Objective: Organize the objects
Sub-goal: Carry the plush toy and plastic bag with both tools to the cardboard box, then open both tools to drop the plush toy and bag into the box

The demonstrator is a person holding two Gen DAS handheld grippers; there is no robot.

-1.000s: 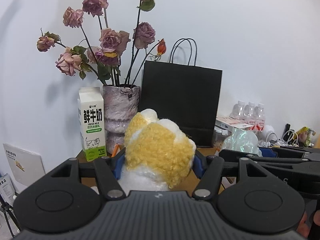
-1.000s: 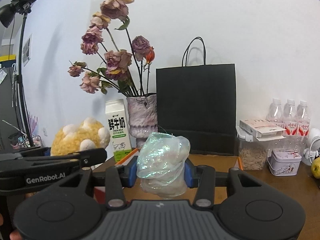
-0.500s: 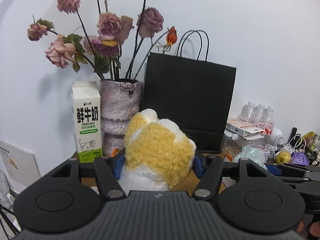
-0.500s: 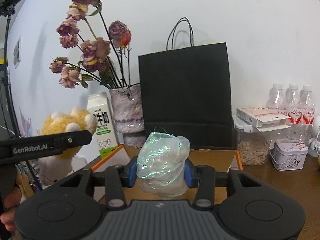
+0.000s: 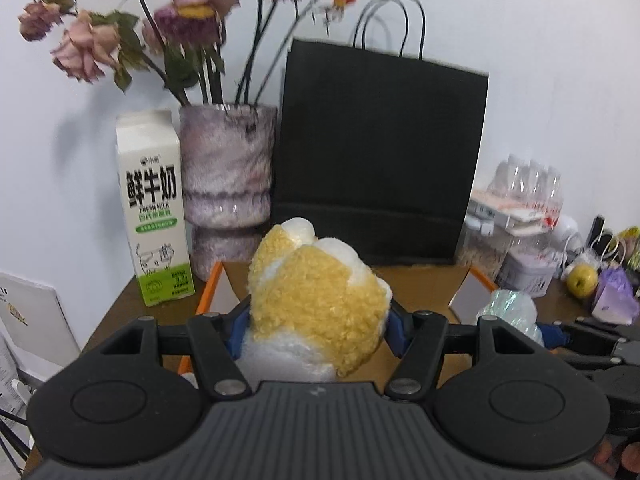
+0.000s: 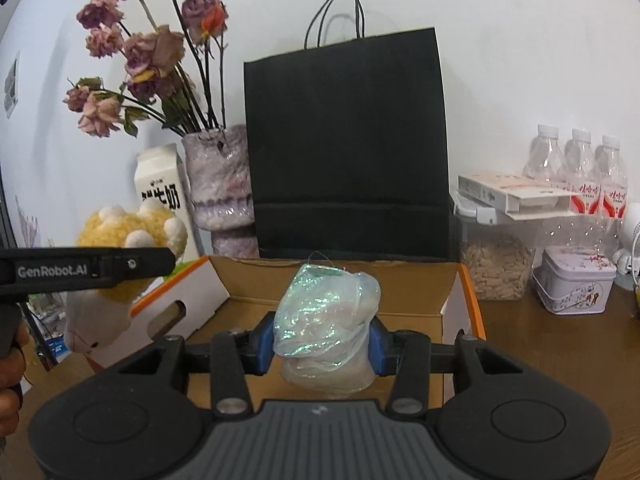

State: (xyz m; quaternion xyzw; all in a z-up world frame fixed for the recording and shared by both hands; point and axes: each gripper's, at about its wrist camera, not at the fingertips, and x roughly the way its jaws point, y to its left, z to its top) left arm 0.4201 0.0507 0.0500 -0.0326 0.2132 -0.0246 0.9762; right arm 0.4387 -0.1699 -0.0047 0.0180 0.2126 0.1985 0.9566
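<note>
My left gripper (image 5: 316, 330) is shut on a yellow and white plush toy (image 5: 316, 300) and holds it over the left side of an open cardboard box (image 5: 420, 276) with orange-edged flaps. My right gripper (image 6: 322, 346) is shut on a crumpled iridescent plastic wrap (image 6: 326, 320) and holds it above the same box (image 6: 400, 292). The plush toy (image 6: 124, 232) and left gripper show at the left of the right wrist view. The wrap (image 5: 510, 308) shows at the right of the left wrist view.
Behind the box stand a black paper bag (image 6: 348, 148), a vase of dried roses (image 6: 220, 184) and a milk carton (image 5: 154, 208). To the right are a jar of seeds (image 6: 496, 264), a small tin (image 6: 574, 280), water bottles (image 6: 580, 168) and a yellow fruit (image 5: 582, 280).
Both grippers have moved forward and lower towards the box, each still holding its object. The box interior has come into view in both wrist views.
</note>
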